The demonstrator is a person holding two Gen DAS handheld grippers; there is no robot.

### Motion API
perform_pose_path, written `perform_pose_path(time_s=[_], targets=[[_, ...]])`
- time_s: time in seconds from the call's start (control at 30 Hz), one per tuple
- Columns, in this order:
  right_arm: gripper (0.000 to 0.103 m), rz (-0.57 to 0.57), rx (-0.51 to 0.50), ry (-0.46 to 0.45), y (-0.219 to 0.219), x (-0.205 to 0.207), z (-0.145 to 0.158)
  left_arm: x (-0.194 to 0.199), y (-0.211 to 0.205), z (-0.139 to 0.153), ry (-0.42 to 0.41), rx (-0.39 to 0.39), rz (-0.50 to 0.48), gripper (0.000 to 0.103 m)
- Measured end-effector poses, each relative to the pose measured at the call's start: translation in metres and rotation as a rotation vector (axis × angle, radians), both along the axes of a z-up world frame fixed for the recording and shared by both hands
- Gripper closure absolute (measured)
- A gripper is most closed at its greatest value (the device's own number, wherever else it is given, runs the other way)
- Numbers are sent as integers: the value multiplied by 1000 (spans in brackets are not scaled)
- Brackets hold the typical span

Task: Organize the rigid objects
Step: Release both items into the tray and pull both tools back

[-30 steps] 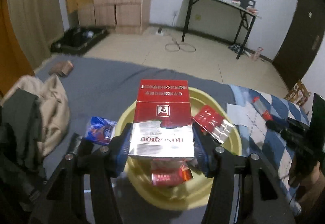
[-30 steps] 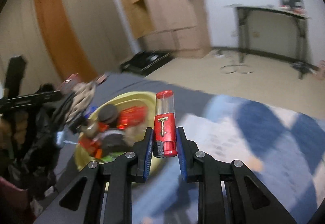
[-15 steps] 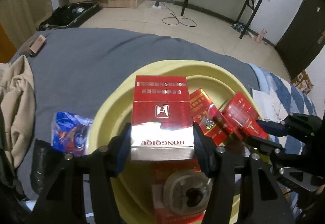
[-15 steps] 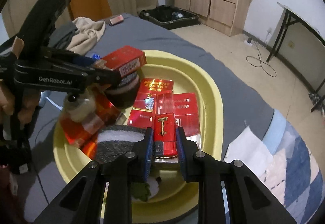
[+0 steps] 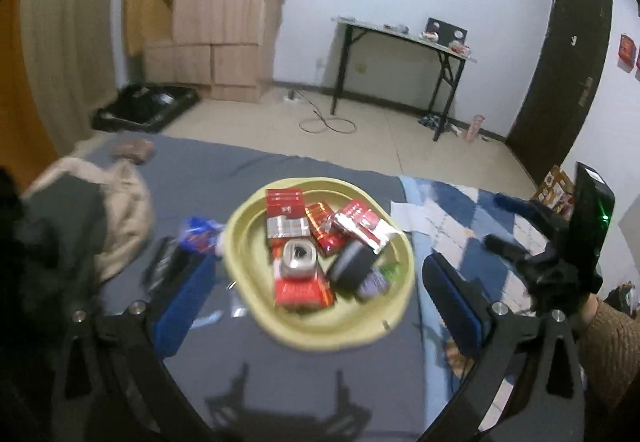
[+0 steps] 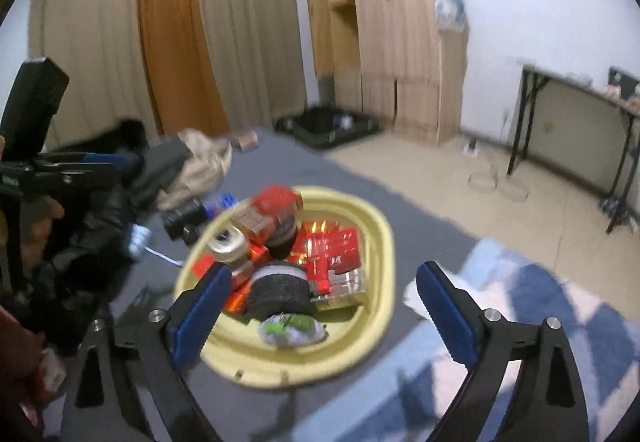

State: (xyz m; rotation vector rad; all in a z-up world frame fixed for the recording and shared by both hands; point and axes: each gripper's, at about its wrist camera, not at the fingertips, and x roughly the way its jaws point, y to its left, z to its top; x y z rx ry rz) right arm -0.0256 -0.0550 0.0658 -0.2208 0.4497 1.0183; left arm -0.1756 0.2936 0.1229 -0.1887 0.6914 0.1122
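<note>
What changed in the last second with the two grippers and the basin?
Both jaws have just been opening. The left gripper dropped its red carton into the yellow basin; the right gripper released the red lighter there. Both pulled back, empty. The basin stayed on the bed.

Left gripper (image 5: pixel 320 284) just opened, empty, above yellow tray (image 5: pixel 256 306) w/ red packs (image 5: pixel 285 219)

The print on the red packs (image 5: pixel 285 219) in the yellow basin (image 5: pixel 256 306) is too blurred to read, and a black roll (image 6: pixel 280 292) hides the packs beneath it.
</note>
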Motion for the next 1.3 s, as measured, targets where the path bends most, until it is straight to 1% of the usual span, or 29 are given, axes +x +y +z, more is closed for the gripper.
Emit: perform_pose_path(time_s=[0.07, 0.1, 0.17, 0.27, 0.33, 0.37, 0.4, 0.43, 0.47, 0.5, 0.57, 0.6, 0.63, 0.67, 0.7, 0.73, 0.77, 0.8, 0.83, 0.87, 0.93, 1.0, 1.07, 1.13, 1.17, 1.2, 1.23, 1.27, 1.3], targets=[[3, 7, 51, -61, -37, -33, 22, -37, -15, 32, 14, 24, 11, 0], [0, 22, 65, -93, -55, -52, 36, -55, -24, 51, 1, 23, -14, 0], [0, 48, 80, -156, -90, -87, 61, -92, -38, 90, -53, -34, -145, 0], [0, 103, 79, -237, -145, -142, 102, -128, -57, 133, -48, -98, -221, 0], [0, 133, 85, -275, -173, -173, 126, -133, -64, 146, -66, -167, -265, 0], [0, 158, 101, -295, -188, -187, 138, -128, -69, 146, -82, -213, -275, 0], [0, 181, 115, -299, -198, -194, 145, -121, -74, 140, -86, -230, -264, 0], [0, 202, 122, -299, -201, -197, 150, -106, -80, 129, -81, -238, -244, 0], [0, 211, 123, -289, -200, -193, 148, -87, -83, 112, -72, -244, -208, 0], [0, 209, 124, -270, -194, -186, 143, -67, -84, 89, -59, -257, -143, 0], [0, 205, 155, -224, -175, -166, 119, -24, -80, 34, -21, -288, 43, 0], [0, 211, 185, -219, -165, -155, 105, -11, -79, 14, -21, -291, 117, 0], [0, 220, 207, -207, -153, -145, 88, 3, -79, -8, -28, -269, 191, 0], [0, 217, 190, -176, -135, -129, 67, 17, -80, -31, -38, -217, 262, 0], [0, 206, 143, -145, -116, -117, 46, 27, -79, -51, -52, -163, 332, 0], [0, 195, 104, -117, -106, -102, 28, 38, -77, -74, -27, -124, 407, 0], [0, 182, 62, -78, -90, -89, 6, 49, -73, -92, 36, -117, 438, 0], [0, 173, 27, -47, -77, -78, -13, 51, -67, -101, 62, -127, 449, 0], [0, 156, -15, -23, -64, -69, -32, 51, -61, -113, 70, -138, 477, 0], [0, 142, -61, -3, -50, -60, -50, 47, -55, -125, 66, -124, 523, 0], [0, 118, -121, 1, -30, -48, -73, 47, -52, -143, 106, -56, 534, 0], [0, 83, -147, -17, -15, -33, -88, 47, -53, -163, 148, 24, 501, 0], [0, 53, -159, 1, 6, -16, -95, 47, -53, -178, 151, 55, 478, 0], [0, 52, -185, 30, 23, 0, -108, 50, -55, -195, 152, 89, 445, 0], [0, 52, -198, 26, 48, 9, -124, 49, -57, -203, 132, 94, 416, 0], [0, 51, -213, 15, 54, 11, -131, 52, -61, -209, 101, 97, 397, 0], [0, 51, -234, 11, 64, 13, -137, 49, -64, -211, 70, 118, 385, 0], [0, 50, -249, 16, 76, 26, -148, 49, -67, -212, 55, 129, 375, 0], [0, 52, -266, 23, 84, 29, -155, 49, -69, -213, 52, 134, 365, 0]])
